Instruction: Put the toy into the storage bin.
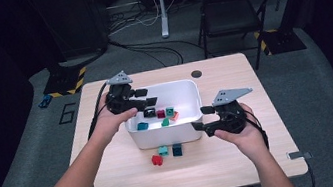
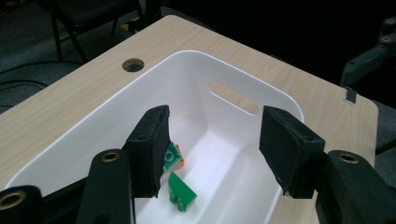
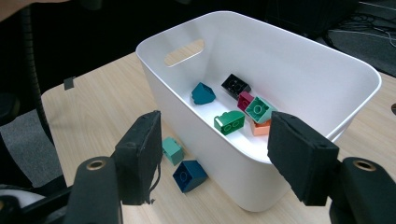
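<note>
The white bin is sitting mid-table, and inside it a black brick, a dark teal one, a green one, a maroon one, a light teal one and an orange one are lying loose on its floor. The left gripper is hovering over the bin's left end, its jaws spreading wide with nothing between them. The right gripper is hanging just outside the bin's right front corner, jaws also standing apart and gripping nothing. On the wooden table in front of the bin, a red brick, a pale teal brick and a dark blue brick are waiting close together.
</note>
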The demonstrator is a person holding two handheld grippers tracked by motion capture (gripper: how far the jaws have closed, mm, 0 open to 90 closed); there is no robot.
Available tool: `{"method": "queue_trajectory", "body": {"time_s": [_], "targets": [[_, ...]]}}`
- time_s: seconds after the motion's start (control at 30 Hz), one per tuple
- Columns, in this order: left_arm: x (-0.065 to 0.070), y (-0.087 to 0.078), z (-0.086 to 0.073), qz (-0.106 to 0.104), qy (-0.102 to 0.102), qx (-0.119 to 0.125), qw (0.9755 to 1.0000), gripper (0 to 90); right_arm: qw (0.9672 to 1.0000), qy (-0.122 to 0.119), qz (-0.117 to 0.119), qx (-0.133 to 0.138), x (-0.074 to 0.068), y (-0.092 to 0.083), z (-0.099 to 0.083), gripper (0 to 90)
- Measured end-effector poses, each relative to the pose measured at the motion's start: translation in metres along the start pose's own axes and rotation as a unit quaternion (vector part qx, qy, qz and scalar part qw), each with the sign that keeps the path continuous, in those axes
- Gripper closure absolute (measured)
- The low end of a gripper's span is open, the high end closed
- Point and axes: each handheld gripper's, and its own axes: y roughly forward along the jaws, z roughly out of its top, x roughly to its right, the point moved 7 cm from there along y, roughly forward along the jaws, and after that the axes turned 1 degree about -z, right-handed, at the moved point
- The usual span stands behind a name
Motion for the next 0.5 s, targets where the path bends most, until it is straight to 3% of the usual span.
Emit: {"method": "queue_trajectory", "body": {"time_s": [0.3, 0.5], "targets": [[0.019, -0.029, -0.022, -0.005, 0.012, -0.005, 0.9999, 42.7, 1.0, -0.001, 0.001, -0.005, -0.001, 0.003, -0.001, 35.2], [0.028, -0.038, -0.038, -0.006, 0.022, -0.002, 0.9997, 41.0, 1.0, -0.001, 0.001, -0.005, -0.001, 0.003, -0.001, 35.2]]}}
